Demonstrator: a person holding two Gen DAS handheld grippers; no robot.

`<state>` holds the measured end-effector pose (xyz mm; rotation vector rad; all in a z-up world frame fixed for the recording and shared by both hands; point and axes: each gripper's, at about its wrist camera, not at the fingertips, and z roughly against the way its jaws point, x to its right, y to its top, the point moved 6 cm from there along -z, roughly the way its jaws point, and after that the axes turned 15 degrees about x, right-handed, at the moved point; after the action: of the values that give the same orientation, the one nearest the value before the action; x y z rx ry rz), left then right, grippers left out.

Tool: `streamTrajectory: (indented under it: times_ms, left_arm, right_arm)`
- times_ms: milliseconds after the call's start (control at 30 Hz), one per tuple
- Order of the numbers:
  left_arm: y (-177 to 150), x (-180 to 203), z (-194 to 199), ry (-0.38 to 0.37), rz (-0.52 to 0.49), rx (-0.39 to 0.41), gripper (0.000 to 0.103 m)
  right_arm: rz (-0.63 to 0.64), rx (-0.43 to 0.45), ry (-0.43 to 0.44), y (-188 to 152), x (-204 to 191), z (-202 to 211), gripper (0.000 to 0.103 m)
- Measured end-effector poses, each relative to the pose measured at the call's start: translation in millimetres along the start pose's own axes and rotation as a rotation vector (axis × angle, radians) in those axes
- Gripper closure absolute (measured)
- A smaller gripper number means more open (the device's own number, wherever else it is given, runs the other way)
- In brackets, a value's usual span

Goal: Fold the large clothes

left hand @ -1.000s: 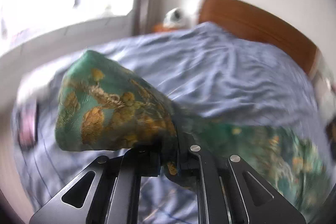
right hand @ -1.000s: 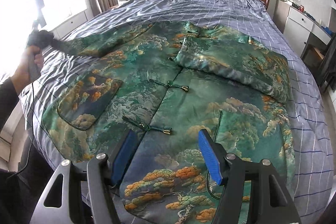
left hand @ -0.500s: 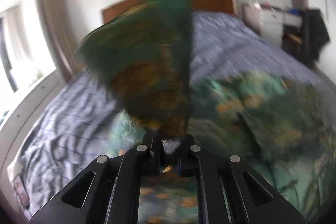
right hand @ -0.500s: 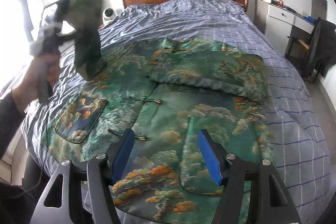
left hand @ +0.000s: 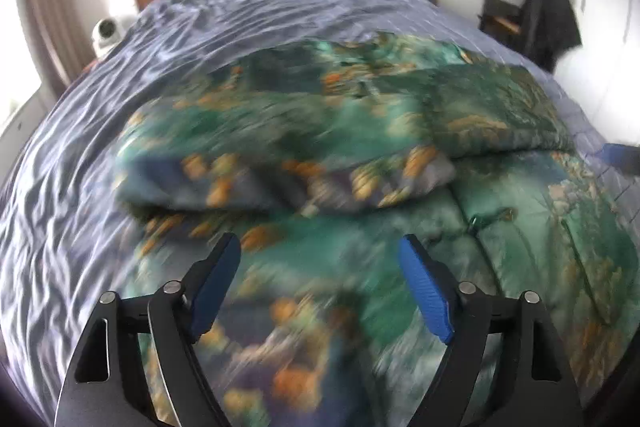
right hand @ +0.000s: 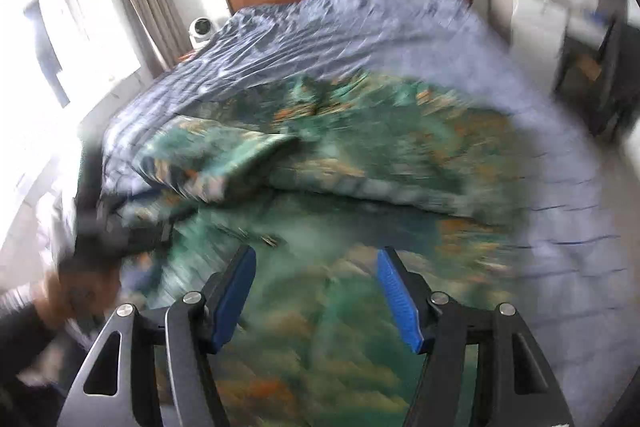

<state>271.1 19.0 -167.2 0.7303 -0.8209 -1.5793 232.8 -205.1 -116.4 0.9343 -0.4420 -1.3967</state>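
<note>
Now my left claw [left hand: 320,283] is opening, empty, above the green padded landscape-print jacket [left hand: 500,115] on the bed's blue checked quilt [left hand: 280,7]; my right claw [right hand: 316,291] hovers apart. Its folded sleeve [left hand: 280,183] may slide off.

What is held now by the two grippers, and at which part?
Nothing is held. The left gripper is opening, its fingers empty above the green jacket; the right gripper is also empty.

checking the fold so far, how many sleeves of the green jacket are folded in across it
2. One green patterned sleeve lies across the green brocade jacket from the window side; the other sleeve lies folded in from the dresser side. Motion blur may hide detail.
</note>
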Motion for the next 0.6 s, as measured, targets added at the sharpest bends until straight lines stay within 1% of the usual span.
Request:
streamTrajectory:
  times_ms: [33,67,133,200,333,400,433,467,533,600]
  left_arm:
    - [-4.7,-4.8,5.6,0.008,0.025,0.004,0.019]
    - [-5.7,-11.9,12.2,0.018,0.051,0.006,0.019]
    - [-13.4,-27.4,23.5,0.038,0.111,0.011,0.019]
    - [-20.4,-38.1,29.1,0.052,0.154,0.013,0.019]
    - [-33.9,-52.2,32.4,0.075,0.203,-0.002,0.019]
    - [-37.6,-55.6,35.3,0.083,0.206,-0.004,0.019]
    - [-37.9,-56.9,37.8,0.083,0.210,0.002,0.019]
    - [-36.7,-58.5,39.0,0.081,0.215,0.009,0.019]
    - [-34.2,-59.9,41.5,0.075,0.228,0.023,0.019]
    - [-30.3,-58.9,41.5,0.061,0.247,0.032,0.019]
  right_arm:
    - [-0.057,-0.020,0.041,3.7,-0.9,-14.4,0.039]
    - [-0.143,-0.060,0.099,6.9,-2.3,-37.5,0.039]
    - [-0.272,-0.124,0.171,7.4,-6.3,-76.6,0.039]
    - [-0.375,-0.172,0.206,5.2,-12.0,-117.2,0.039]
    - [-0.483,-0.249,0.249,-6.8,-36.5,-163.8,0.039]
    - [-0.462,-0.278,0.232,-9.9,-49.6,-170.6,0.080]
    - [-0.396,-0.282,0.205,-6.0,-57.7,-169.0,0.088]
    - [-0.322,-0.252,0.189,4.8,-66.1,-162.4,0.088]
    - [-0.198,-0.165,0.185,34.8,-77.7,-148.0,0.088]
    - [-0.101,-0.077,0.163,72.1,-78.4,-138.0,0.088]
